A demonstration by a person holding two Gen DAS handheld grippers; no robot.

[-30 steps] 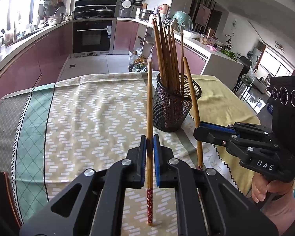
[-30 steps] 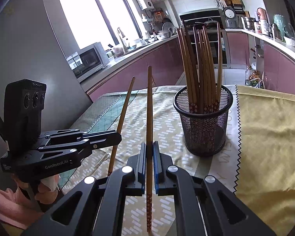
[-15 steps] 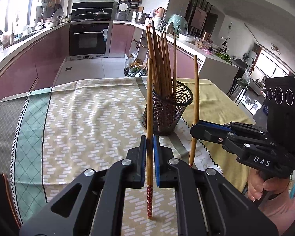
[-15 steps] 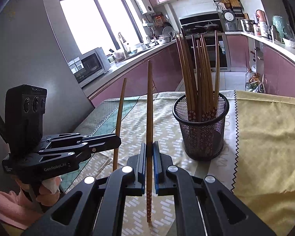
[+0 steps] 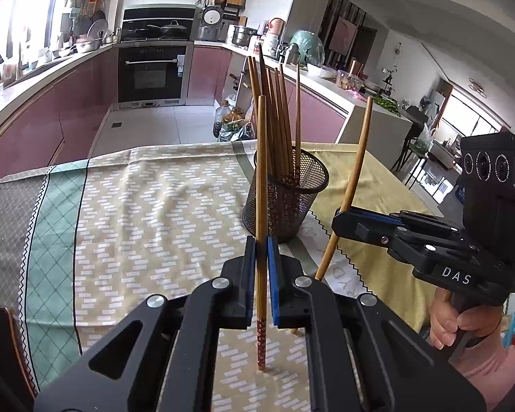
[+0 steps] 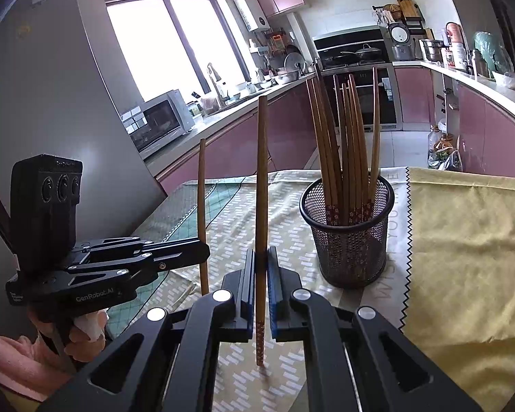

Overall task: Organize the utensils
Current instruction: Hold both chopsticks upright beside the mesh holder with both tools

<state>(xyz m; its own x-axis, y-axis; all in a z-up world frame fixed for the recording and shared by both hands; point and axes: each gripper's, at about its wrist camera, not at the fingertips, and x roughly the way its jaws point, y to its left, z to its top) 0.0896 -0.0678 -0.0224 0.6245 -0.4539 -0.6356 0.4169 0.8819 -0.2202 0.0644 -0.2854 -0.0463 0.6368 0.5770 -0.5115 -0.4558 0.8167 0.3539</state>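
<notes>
A: Status on the utensil sort?

B: Mostly done, by my read. The mesh holder on the table already has a bunch of chopsticks standing in it. Two left, one per gripper. No loose ones on the cloth that I can see.

A: Grippers?

B: Left gripper clamped on a chopstick, upright, patterned end down, close over the cloth. Right gripper same, clamped on its own chopstick, also upright.

A: Holder relative to them?

B: Left wrist view: about 1 o'clock of the held stick, just behind it. Right wrist view: 2 o'clock, near. Both grippers pitch down toward the table, side by side, apart.

A: Remaining?

B: Drop both into the holder.
</notes>
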